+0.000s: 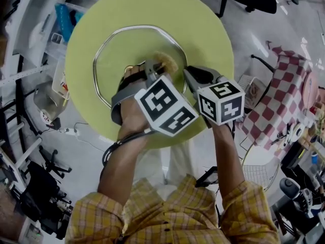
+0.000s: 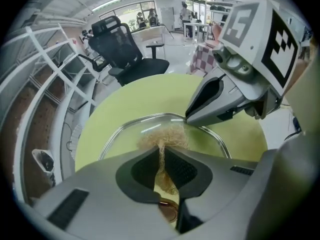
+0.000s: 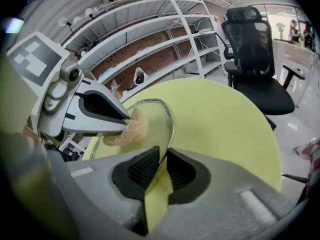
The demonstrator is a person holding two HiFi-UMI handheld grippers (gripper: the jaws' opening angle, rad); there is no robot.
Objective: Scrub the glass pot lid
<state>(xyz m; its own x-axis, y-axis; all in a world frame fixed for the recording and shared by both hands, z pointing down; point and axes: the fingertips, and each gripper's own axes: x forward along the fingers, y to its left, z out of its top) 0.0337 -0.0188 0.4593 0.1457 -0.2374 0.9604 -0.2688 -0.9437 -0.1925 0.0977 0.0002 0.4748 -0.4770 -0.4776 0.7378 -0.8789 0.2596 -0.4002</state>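
Observation:
The glass pot lid (image 1: 114,60) with its metal rim lies on a round yellow-green table (image 1: 203,29). My left gripper (image 1: 154,67) is shut on a tan fibrous scrubber (image 1: 166,61), which presses on the lid's right part. In the left gripper view the scrubber (image 2: 164,136) fans out beyond the jaws onto the glass lid (image 2: 125,134). My right gripper (image 1: 189,75) is shut on the lid's right rim. In the right gripper view the rim of the lid (image 3: 170,121) runs between the right gripper (image 3: 161,159) jaws, with the scrubber (image 3: 127,129) just left.
A black office chair (image 3: 255,49) stands beyond the table. White shelving (image 3: 150,34) lines the wall. A red-checked cloth (image 1: 289,95) covers a table at the right. Cables and wire racks (image 1: 30,151) crowd the floor at the left.

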